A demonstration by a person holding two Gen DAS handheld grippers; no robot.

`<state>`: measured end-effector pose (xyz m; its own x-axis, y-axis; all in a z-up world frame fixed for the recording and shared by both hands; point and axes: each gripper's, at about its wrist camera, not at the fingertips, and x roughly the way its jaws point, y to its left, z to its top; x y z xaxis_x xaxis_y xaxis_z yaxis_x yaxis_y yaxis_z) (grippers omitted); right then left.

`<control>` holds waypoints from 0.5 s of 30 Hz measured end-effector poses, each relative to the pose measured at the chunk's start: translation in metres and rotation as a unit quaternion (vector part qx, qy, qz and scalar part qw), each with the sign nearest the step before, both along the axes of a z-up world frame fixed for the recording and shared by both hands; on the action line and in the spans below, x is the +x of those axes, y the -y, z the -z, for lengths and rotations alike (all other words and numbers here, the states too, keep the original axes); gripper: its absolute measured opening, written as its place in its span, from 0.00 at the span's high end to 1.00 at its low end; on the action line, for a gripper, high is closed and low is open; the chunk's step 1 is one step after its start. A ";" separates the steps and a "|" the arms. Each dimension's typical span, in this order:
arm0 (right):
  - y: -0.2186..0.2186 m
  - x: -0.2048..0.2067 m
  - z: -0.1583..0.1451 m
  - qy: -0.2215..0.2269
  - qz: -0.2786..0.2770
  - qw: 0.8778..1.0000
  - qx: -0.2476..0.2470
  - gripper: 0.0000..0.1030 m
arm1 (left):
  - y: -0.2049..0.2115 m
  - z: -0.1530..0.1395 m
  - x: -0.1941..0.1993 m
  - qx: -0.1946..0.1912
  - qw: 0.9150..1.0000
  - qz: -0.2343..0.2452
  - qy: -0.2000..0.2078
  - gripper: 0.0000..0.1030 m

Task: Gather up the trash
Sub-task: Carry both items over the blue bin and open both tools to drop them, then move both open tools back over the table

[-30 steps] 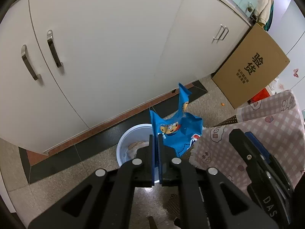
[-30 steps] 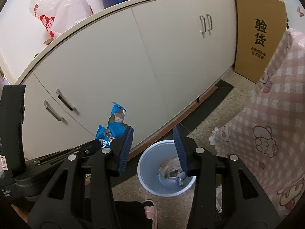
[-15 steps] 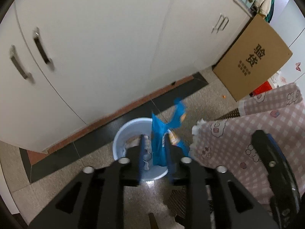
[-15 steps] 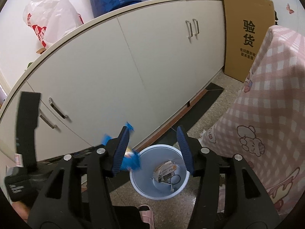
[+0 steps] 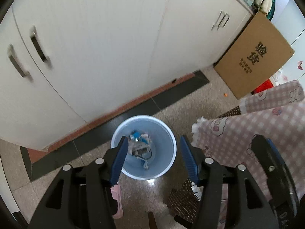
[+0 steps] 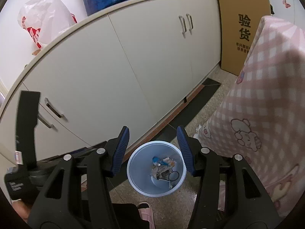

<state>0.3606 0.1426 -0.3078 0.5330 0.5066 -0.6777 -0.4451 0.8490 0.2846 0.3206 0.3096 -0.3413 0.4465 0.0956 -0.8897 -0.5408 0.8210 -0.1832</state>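
A light blue trash bin (image 5: 167, 133) stands on the floor by the white cabinets; it also shows in the right wrist view (image 6: 133, 177). The blue snack wrapper (image 5: 135, 135) lies crumpled inside it with other scraps, and shows in the right wrist view too (image 6: 156, 160). My left gripper (image 5: 155, 157) is open and empty above the bin. My right gripper (image 6: 153, 149) is open and empty, also above the bin. The left gripper's body shows at the left of the right wrist view (image 6: 26, 133).
White cabinets (image 5: 95, 47) run behind the bin. A cardboard box (image 5: 255, 57) leans at the right. A pink checked tablecloth (image 5: 257, 129) hangs close on the right. A pink slipper (image 5: 117, 202) lies on the floor below the bin.
My left gripper opened and let go of the blue wrapper, which dropped into the bin. Both grippers moved over the bin.
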 end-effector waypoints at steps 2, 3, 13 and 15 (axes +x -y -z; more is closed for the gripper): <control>0.006 -0.005 -0.010 0.009 0.001 1.000 0.004 0.50 | 0.004 -0.016 -0.006 0.010 1.000 -0.003 0.015 0.45; 0.010 -0.009 -0.017 0.016 0.001 1.000 0.007 0.50 | 0.009 -0.027 -0.010 0.018 1.000 -0.004 0.026 0.44; 0.074 -0.054 -0.100 0.089 0.032 0.994 0.050 0.47 | 0.069 -0.128 -0.050 0.078 0.989 0.023 0.125 0.36; 0.096 -0.065 -0.115 0.103 0.048 0.992 0.054 0.47 | 0.092 -0.148 -0.057 0.090 0.985 0.039 0.145 0.35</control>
<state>0.2951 0.0462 -0.1924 0.7041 0.5107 -0.4934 -0.4215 0.8597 0.2885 0.2636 0.2173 -0.1935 0.6920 0.1954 -0.6950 -0.4212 0.8911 -0.1688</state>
